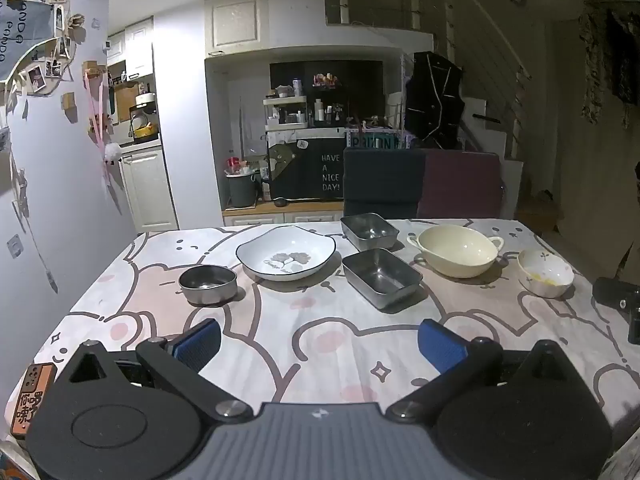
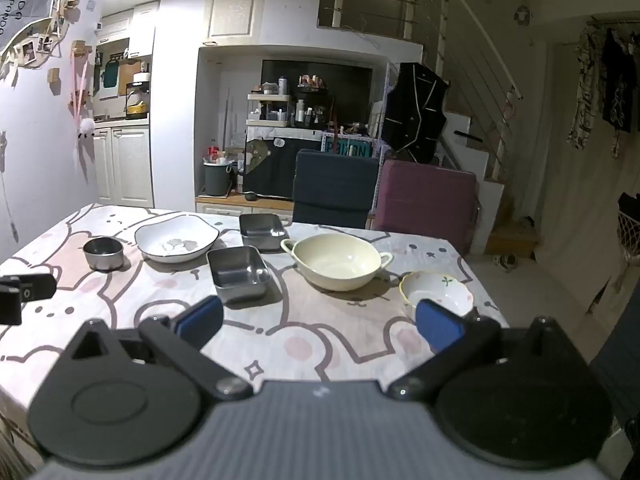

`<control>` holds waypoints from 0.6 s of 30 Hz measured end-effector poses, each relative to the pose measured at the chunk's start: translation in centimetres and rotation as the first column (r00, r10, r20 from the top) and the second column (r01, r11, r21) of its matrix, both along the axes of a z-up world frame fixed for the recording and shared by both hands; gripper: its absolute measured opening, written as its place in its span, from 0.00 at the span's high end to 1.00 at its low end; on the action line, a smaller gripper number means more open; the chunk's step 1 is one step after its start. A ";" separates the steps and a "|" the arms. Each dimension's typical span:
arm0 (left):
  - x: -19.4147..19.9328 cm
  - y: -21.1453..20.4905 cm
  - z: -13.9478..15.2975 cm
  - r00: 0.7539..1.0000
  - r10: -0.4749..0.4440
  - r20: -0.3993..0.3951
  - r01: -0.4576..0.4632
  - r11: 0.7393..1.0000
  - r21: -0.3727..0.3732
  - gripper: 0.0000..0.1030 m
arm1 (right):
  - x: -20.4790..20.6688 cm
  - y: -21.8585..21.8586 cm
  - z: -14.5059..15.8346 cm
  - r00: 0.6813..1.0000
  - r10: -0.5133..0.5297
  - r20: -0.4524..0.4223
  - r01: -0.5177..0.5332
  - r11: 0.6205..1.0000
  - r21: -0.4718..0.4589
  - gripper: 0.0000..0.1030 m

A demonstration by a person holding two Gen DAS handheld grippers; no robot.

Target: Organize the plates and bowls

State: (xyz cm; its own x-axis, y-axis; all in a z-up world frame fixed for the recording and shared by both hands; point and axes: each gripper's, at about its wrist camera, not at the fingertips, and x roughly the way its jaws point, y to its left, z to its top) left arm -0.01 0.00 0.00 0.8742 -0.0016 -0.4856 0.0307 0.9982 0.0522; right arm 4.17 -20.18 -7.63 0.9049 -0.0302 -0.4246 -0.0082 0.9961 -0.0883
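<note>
A: Quick pass. Tabletop has a soft cloth with pink and white cartoon bear outlines, slightly wrinkled.

B: Dishes?

A: Six, all apart, none stacked. From the left: round steel bowl, shiny, straight walls. Next to it a white ceramic plate, shallow, wavy squarish rim with a dark edge line, grey leaf print in the middle.

B: The metal trays?

A: Two rectangular steel containers, rounded corners, dull brushed finish. Near steel container sits just right of the plate; far steel container is behind it, toward the chairs.

B: And right side?

A: Cream bowl, glossy, wide and round with two small loop handles. Then a small white bowl with a scalloped rim, tiny sprig print, yellowish inside. Nearest the right edge.

B: Grippers?

A: Left hand-held gripper: jaws spread wide, nothing between them, only cloth. Blue ribbed pads, black arms. It hovers at the near edge, short of all dishes.

B: Right one?

A: Right hand-held gripper: same, jaws wide apart, empty. Its right pad overlaps the small white bowl in the right wrist view; contact I cannot tell.

B: Background?

A: Two padded chair backs, dark blue chair and maroon chair, at the far side.
</note>
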 end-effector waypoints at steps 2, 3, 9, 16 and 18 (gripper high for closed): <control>0.0 0.0 0.0 1.000 0.000 -0.003 0.000 1.000 -0.001 0.00 | 0.0 0.0 0.0 1.000 0.000 0.003 0.000 1.000 -0.003 0.00; 0.0 0.0 0.0 1.000 0.000 -0.003 0.000 1.000 -0.001 0.00 | 0.0 0.0 0.0 1.000 0.000 0.002 0.000 1.000 -0.003 0.00; 0.0 0.0 0.0 1.000 0.001 -0.004 -0.001 1.000 0.001 0.00 | 0.0 0.0 0.0 1.000 -0.001 0.002 0.001 1.000 -0.003 0.00; 0.0 0.0 0.0 1.000 -0.001 -0.005 0.001 1.000 0.001 0.00 | 0.0 0.0 0.0 1.000 0.000 0.000 0.000 1.000 -0.002 0.00; 0.0 0.0 0.0 1.000 0.000 -0.005 0.000 1.000 0.000 0.00 | 0.0 0.0 0.0 1.000 0.000 0.000 0.000 1.000 -0.003 0.00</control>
